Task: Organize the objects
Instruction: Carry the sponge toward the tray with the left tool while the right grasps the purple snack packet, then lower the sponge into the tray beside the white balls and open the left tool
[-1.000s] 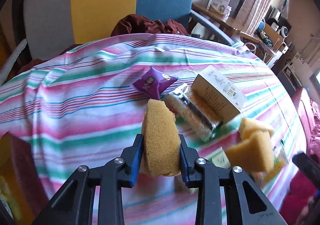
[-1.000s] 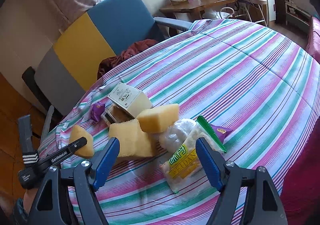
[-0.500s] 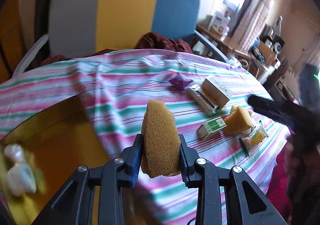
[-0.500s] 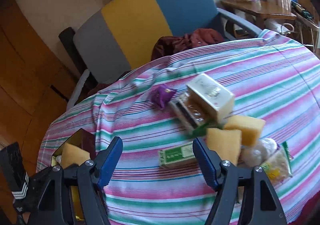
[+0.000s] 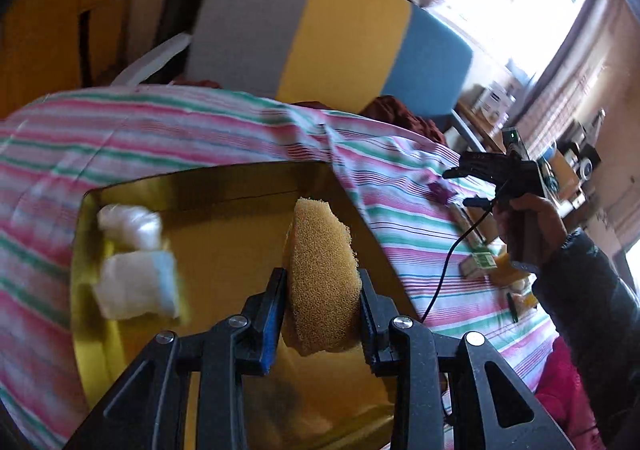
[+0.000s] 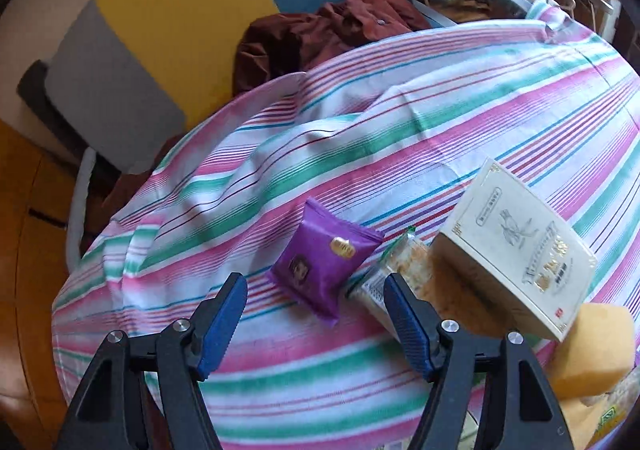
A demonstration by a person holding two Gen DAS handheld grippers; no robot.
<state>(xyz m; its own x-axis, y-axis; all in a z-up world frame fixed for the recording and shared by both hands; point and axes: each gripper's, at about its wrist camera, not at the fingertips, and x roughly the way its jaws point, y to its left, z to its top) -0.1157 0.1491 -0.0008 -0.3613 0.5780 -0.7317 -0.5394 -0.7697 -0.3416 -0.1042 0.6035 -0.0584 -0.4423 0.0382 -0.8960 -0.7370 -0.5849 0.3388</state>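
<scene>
I'm clenching the sponge in my left gripper, hanging it over the gold box beside two white bundles. If I'm releasing too near the box's right wall, it's bouncing out onto the striped cloth. My right gripper, jaws spread and empty, is hovering at the purple packet.

Upright yellow sponge above gold box; purple packet flat on tablecloth.
</scene>
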